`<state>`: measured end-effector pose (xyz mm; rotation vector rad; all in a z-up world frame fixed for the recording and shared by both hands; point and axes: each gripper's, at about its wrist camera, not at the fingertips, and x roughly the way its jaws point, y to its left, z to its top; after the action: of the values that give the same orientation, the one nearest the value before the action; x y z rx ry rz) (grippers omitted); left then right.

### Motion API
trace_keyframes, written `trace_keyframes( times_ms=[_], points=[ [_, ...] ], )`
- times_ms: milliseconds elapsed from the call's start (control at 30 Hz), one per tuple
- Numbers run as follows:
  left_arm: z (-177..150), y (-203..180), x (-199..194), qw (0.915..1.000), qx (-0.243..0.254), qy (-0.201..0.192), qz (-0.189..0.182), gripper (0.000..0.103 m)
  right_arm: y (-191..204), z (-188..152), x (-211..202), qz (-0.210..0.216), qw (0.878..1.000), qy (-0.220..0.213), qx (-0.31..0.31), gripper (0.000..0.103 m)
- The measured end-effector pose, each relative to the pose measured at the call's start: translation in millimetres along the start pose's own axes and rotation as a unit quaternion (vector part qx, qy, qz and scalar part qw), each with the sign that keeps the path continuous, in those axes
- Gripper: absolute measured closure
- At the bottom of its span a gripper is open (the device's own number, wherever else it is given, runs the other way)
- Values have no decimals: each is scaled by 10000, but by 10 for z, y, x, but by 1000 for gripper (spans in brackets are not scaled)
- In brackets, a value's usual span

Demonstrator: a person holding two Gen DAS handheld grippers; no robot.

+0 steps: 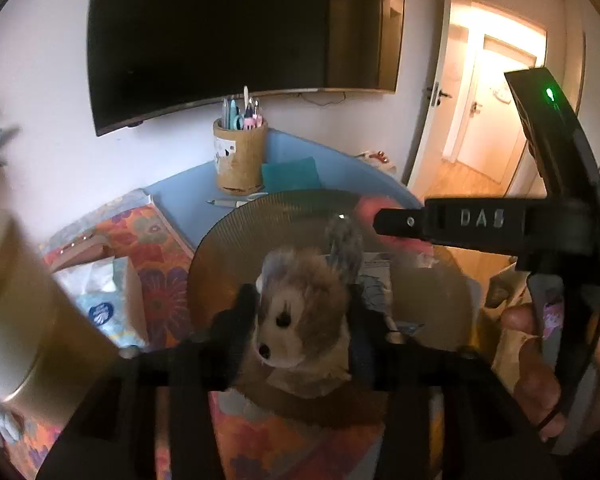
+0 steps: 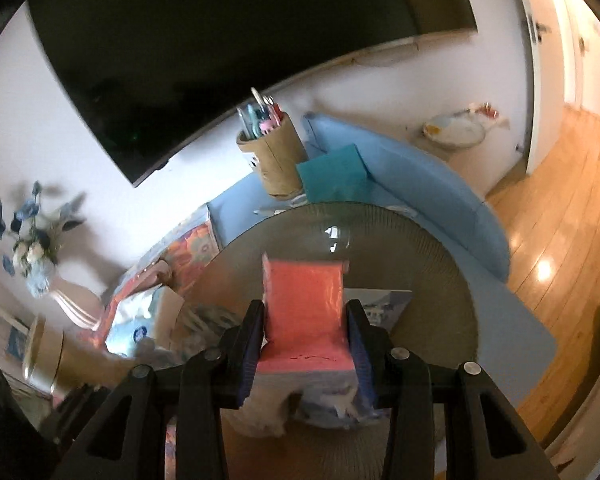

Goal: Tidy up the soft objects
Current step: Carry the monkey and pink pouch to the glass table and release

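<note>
- My left gripper is clamped on one plush animal, a brown and white toy with dark eyes and nose; it sits between the two fingers, above the round glass bowl.
- The toy's face turns toward the left wrist camera, nose low, and a grey ear or tail sticks up behind it; I read its long axis as running away from the lens along the fingers.
- My right gripper is closed on one pink sponge, a flat rectangular block held by its two side edges, its long side pointing forward over the same bowl.
- Only the left view shows the right tool from the side, a black bar marked DAS with a green light, and the hand on its handle.
- Only the right view shows a vase of blue and white flowers by the wall, and the wooden floor.
- Both views show one pen holder, one teal cloth, one blue mat, one tissue box and one dark wall screen.
</note>
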<state>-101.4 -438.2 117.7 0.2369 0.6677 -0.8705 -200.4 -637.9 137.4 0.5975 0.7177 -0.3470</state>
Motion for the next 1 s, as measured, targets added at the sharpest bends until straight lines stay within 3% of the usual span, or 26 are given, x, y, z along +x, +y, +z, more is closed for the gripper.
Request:
trace_keyframes(
  times_ms=[33,67,100,300,500,667,767,867,1000],
  points=[
    [5,-12,38,10000,2,54,-22,37,-46,27,54,115,9998,102,102,51],
    [-10,-22,50,9999,-22,85,-106,21,-65,34,70,151,9997,129,132,47],
    [-35,-31,29,9998,-42,59,-175,16,-86,34,72,152,9997,120,147,41],
    [-257,-231,-225,9975,369,-28,-600,16,-79,-164,-173,166,9998,2,-50,41],
    [-631,-137,-738,9965,529,-80,-646,16,237,-596,-549,99,9964,-120,-837,41],
    [-927,374,-1197,9994,75,-75,-317,16,668,-1056,-798,656,9848,-113,-1603,41],
    [-1090,808,-1433,9996,-278,-61,39,16,1001,-1247,-911,1089,9731,-113,-2027,41],
    [-1267,1281,-1695,9962,-736,-140,436,16,1507,-1407,-998,1488,9539,-119,-2604,40],
    [-1476,1860,-1995,9867,-1276,-247,980,16,2184,-1636,-902,1907,9285,44,-3187,23]
  ],
)
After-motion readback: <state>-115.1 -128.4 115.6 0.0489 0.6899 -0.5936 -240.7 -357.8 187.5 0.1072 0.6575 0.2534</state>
